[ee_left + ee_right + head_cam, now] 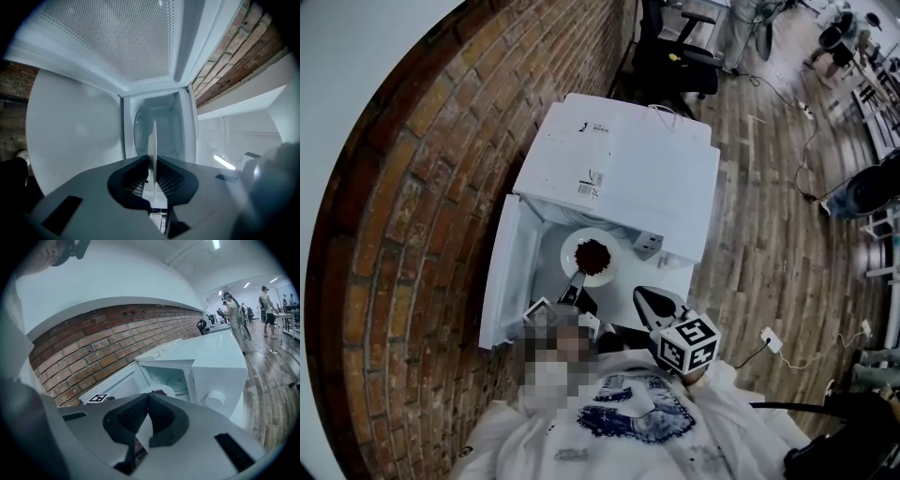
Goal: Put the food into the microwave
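Left gripper (575, 284): my jaws are drawn in tight on the near rim of the white plate (580, 267); in the left gripper view the left gripper (152, 161) shows the plate (152, 140) edge-on as 1 thin white line clamped between the 2 dark pads, with no gap on either side.

Food (593, 254): 1 dark red heap at the middle of the plate; the plate is level and sits at the mouth of the microwave (619, 169), just in front of its top panel; how far it has crossed the threshold I cannot tell. The glass turntable (140, 131) lies straight ahead of the plate inside the cavity, apart from it.

Microwave: white, set against the brick wall (422, 187); door (502, 277) swung fully open on my left side.

Right gripper (659, 302): held back near my chest, to the right of the plate and apart from it; in the right gripper view the right gripper (146, 397) has its 2 jaw tips pressed together with nothing between them. Beyond those tips the same view shows the food (158, 392) on the plate before the open cavity, and 1 round dial (215, 399) on the microwave's front panel.

Surroundings: wooden floor (769, 234) to the right of the microwave.
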The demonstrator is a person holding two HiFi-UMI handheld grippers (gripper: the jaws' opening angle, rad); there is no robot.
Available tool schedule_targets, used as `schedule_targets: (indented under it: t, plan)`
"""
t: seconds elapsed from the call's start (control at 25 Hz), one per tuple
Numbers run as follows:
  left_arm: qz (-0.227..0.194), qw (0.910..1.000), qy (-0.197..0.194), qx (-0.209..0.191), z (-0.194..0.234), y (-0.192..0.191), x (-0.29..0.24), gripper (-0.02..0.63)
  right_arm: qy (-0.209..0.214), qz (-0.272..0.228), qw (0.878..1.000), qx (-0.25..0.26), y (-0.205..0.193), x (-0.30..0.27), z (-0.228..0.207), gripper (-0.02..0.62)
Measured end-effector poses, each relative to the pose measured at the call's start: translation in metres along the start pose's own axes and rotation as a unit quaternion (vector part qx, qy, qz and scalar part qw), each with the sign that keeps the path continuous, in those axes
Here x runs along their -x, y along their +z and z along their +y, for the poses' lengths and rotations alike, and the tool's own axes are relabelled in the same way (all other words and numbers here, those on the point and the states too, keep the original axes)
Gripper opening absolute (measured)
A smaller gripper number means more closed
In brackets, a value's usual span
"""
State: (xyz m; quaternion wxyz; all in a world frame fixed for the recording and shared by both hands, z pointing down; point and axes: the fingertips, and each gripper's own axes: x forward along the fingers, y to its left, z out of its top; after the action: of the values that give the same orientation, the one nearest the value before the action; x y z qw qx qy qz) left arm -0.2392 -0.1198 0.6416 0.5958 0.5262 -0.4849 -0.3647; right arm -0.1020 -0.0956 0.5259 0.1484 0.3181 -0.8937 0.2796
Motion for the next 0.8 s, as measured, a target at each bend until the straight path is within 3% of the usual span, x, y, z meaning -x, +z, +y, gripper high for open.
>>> schedule_targets:
  t: [0.8]
  plan:
    - [0.016,0.9996,0.024,0.005,0.031,0.034,-0.085,0.037,-0.061,-0.02,0.998,-0.013,0.006,0.008,-0.02,0.014]
